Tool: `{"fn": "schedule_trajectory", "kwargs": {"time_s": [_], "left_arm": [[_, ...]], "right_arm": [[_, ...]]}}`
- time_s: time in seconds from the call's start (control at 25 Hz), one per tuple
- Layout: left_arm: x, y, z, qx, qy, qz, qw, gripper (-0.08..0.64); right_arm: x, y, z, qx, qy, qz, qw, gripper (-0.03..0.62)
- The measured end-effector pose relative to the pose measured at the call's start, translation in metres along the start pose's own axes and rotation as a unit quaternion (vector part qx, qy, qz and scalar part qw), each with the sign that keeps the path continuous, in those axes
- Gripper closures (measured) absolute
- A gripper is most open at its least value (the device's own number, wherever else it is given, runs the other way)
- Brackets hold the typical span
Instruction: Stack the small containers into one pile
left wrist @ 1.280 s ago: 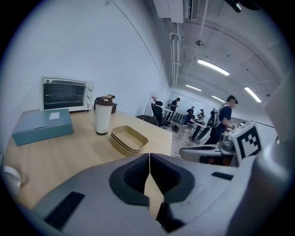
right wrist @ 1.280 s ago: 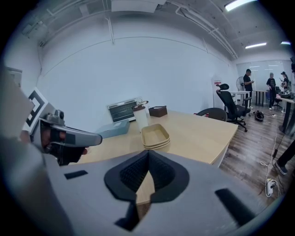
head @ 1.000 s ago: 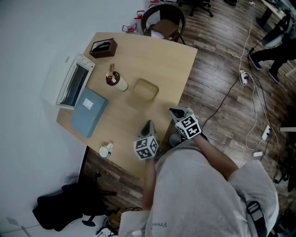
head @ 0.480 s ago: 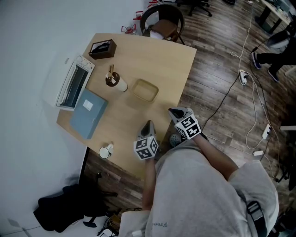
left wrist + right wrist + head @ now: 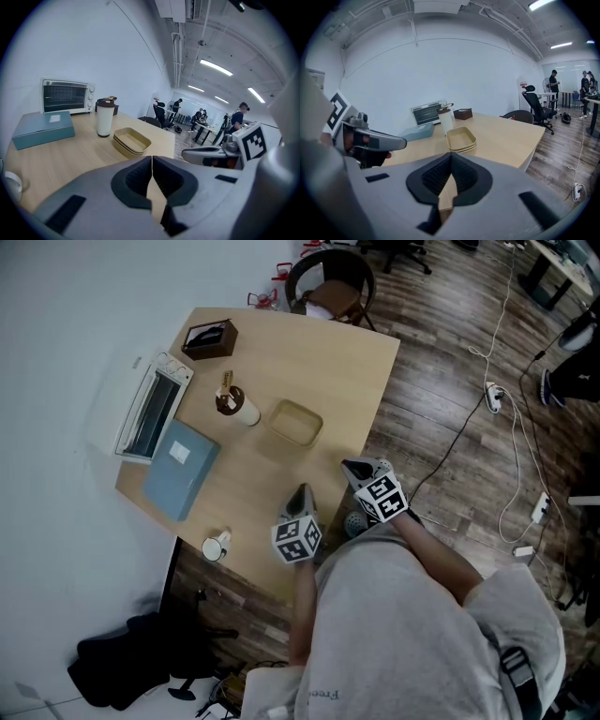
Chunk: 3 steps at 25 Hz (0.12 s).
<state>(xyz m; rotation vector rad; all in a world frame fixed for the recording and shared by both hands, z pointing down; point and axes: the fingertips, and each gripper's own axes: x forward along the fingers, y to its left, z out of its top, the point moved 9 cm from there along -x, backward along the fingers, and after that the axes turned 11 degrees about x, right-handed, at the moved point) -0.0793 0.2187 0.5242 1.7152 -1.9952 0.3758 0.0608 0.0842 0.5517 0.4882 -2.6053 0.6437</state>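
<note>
Nothing's moved since a sec ago. Left gripper (image 5: 302, 493) & right gripper (image 5: 352, 467) both clenched, empty. Containers (image 5: 294, 422) already nested, prob done.

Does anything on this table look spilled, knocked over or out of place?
Nothing spilled or toppled. The tan containers sit nested in one tidy pile and the lidded cup stands upright. Only the small white mug sits very near the table edge.
</note>
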Motion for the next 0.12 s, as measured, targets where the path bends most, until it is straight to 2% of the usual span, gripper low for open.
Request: {"fn": "schedule_trajectory", "kwargs": {"time_s": [0.12], "left_arm": [[-0.0001, -0.0002, 0.0003, -0.001, 0.000, -0.001, 1.0000, 0.554]], "right_arm": [[0.0001, 0.0005, 0.0002, 0.000, 0.002, 0.001, 1.000, 0.591]]}}
